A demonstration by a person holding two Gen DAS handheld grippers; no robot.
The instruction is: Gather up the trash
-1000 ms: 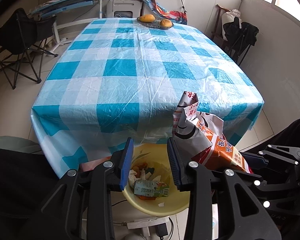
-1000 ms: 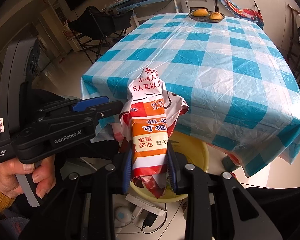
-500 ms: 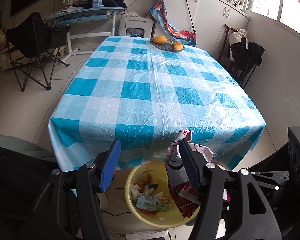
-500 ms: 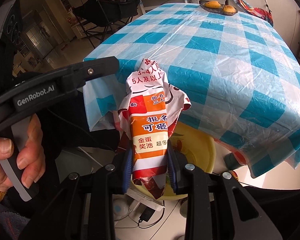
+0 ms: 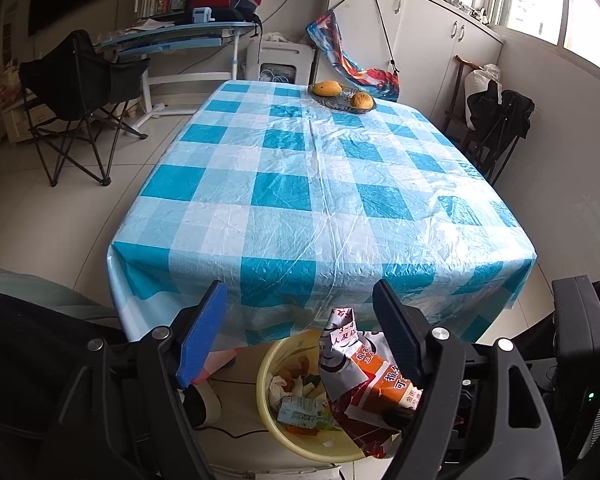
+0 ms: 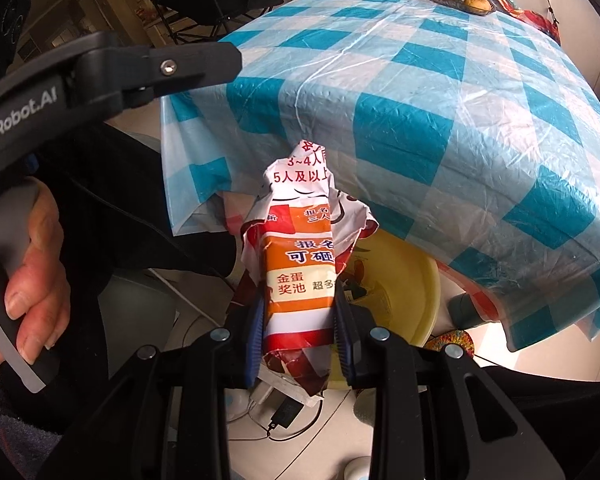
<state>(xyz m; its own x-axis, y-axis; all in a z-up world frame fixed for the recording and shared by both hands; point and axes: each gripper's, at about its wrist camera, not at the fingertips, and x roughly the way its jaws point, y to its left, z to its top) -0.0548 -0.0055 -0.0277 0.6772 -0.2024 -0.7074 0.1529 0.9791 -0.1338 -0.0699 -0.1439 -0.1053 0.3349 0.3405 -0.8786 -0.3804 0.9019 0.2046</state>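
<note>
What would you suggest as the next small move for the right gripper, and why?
Probably open the right gripper: it is shut on the crumpled wrapper, which hangs over the yellow basin of trash. The left gripper's jaws have just opened and hold nothing.

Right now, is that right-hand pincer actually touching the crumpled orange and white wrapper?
Touching. The right wrist view shows the right gripper with both blue pads pressed against the wrapper's sides, above the yellow basin.
</note>
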